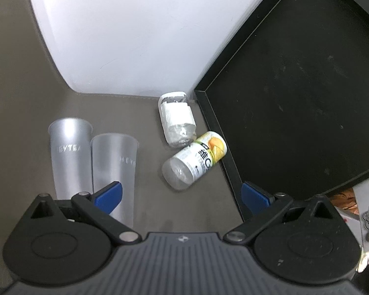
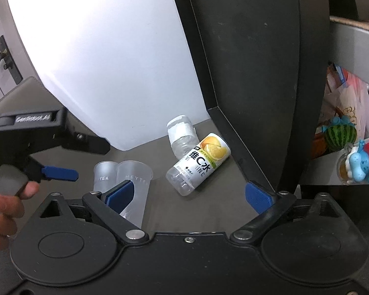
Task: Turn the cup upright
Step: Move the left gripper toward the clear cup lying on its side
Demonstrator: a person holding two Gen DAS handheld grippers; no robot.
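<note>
Since both the left claw (image 1: 182, 195) and right claw (image 2: 189, 194) hang wide and empty, nothing is gripped yet. Two frosted cups (image 1: 114, 169) stand touching near the counter's (image 1: 147, 196) left edge, so closing on one could topple its neighbour or crush the thin wall, while the bottles (image 1: 194, 159) lie well apart.

Frosted translucent cups (image 1: 93, 162), yellow-and-white lemon-print bottle (image 1: 196, 159), blue gripper pads (image 1: 109, 195), grey-brown table (image 1: 17, 98).
</note>
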